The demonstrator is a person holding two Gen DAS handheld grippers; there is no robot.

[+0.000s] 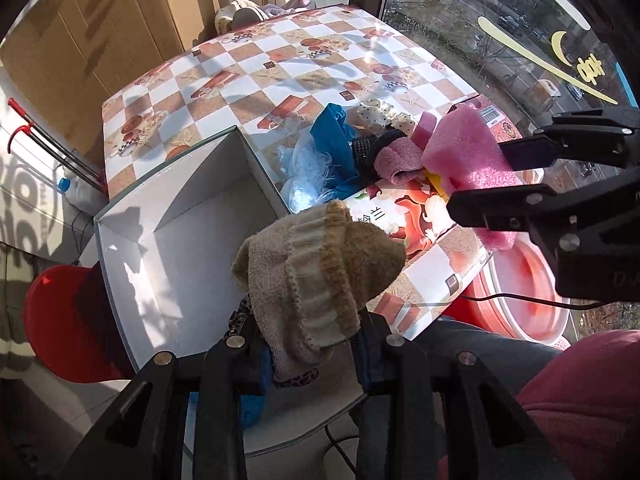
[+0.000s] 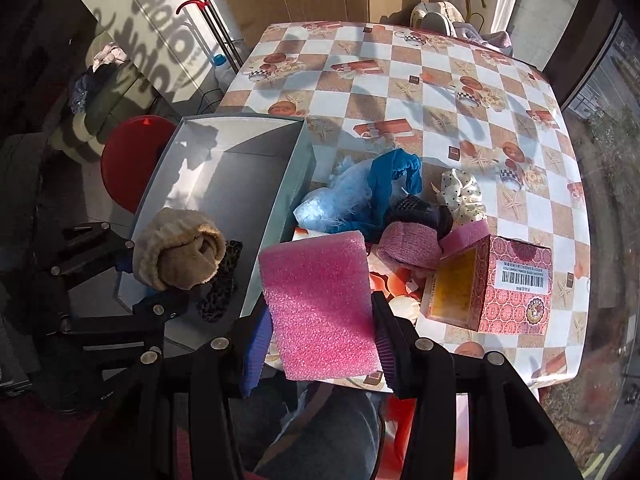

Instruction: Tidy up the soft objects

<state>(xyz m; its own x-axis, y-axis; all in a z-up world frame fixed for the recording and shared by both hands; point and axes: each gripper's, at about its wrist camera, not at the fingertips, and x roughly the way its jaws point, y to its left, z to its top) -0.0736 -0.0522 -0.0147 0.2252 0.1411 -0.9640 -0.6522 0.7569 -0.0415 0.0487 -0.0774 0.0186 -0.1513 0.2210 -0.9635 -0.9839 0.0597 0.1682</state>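
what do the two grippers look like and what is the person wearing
Both the left gripper and the right gripper are matte black frames of angular struts joined by round silver rivets, each with two flat fingers. The pads look blue to purple, ridged on the right one. A thin black cable runs below the right gripper. The person wears a dark red sleeve and grey-blue trousers.

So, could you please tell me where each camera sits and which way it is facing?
Left wrist: on the left gripper, looking steeply down at the beige sock it holds and the open box; the right gripper shows at right.
Right wrist: on the right gripper, looking down at its pink foam; the left gripper shows at left.
Shared: box, sock, foam, checked tablecloth, the other gripper.
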